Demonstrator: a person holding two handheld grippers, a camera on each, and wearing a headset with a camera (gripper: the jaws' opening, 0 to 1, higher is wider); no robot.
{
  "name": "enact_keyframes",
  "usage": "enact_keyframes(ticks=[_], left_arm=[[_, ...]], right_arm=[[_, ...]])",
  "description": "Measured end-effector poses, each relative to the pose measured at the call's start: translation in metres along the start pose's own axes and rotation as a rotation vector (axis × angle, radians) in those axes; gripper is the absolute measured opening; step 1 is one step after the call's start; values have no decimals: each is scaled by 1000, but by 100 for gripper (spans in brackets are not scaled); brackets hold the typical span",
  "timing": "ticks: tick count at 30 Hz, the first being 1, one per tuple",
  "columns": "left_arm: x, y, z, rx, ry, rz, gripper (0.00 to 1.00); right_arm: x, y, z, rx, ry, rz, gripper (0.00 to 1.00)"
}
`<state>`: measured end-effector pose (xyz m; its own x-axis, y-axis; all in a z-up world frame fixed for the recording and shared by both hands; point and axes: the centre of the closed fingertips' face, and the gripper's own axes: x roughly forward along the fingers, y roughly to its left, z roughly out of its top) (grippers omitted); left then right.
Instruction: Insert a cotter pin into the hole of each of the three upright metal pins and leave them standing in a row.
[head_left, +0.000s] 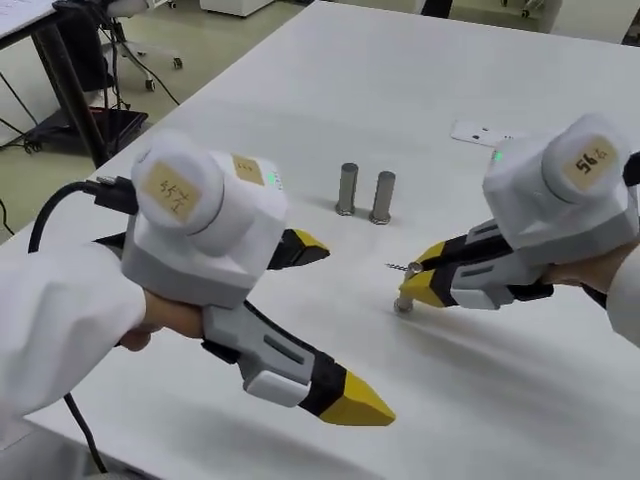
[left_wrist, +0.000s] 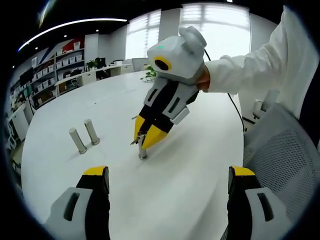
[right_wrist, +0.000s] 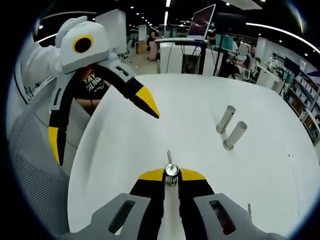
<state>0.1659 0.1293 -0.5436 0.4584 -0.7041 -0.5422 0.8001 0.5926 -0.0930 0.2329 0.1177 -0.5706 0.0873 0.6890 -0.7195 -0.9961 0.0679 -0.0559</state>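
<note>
The right gripper (right_wrist: 171, 176) clamps an upright metal pin (left_wrist: 142, 152) standing on the worktop (head_left: 480, 400), a cotter pin (right_wrist: 169, 156) jutting level from its top toward the left gripper (head_left: 350, 328) — jaws spread wide, empty, nearest it — with two more pins (head_left: 382, 197) standing beyond.

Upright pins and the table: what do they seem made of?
Standing pins: likely metal, grey with a dull sheen. Third pin, in the right gripper, looks alike. Table: smooth matte white, perhaps laminate; unsure.
</note>
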Motion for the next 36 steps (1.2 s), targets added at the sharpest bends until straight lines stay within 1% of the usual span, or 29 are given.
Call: enact_keyframes(ticks=[5,9,14,16,18,21,24,27,29,33,36], left_arm=[[-1,1,1,1,-5,4,99],[-2,3,1,-2,-5,4,99],[-3,3,1,2,-4,2,99],[-3,3,-2,-3,8,-3,99],[-3,2,-4,6,19,-4,99],[-4,1,-6,2,22,-8,99],[-5,3,-7,-3,28,-1,99],[-7,5,-7,-10,27,5,99],[-8,5,-6,-12,24,10,99],[-9,6,-6,-11,26,18,98],[-9,5,-5,-9,27,21,97]], right_arm=[[1,-4,0,17,3,1,4],[2,-5,-1,16,5,1,4],[4,-2,-3,3,16,9,4],[4,-2,-1,17,10,10,4],[5,-3,-1,12,7,10,4],[5,-3,0,-5,6,11,5],[6,-3,2,0,-1,12,6],[6,-2,3,11,-5,11,10],[4,-2,3,12,-6,10,12],[1,0,2,19,-6,6,11],[0,-1,0,32,-10,1,8]])
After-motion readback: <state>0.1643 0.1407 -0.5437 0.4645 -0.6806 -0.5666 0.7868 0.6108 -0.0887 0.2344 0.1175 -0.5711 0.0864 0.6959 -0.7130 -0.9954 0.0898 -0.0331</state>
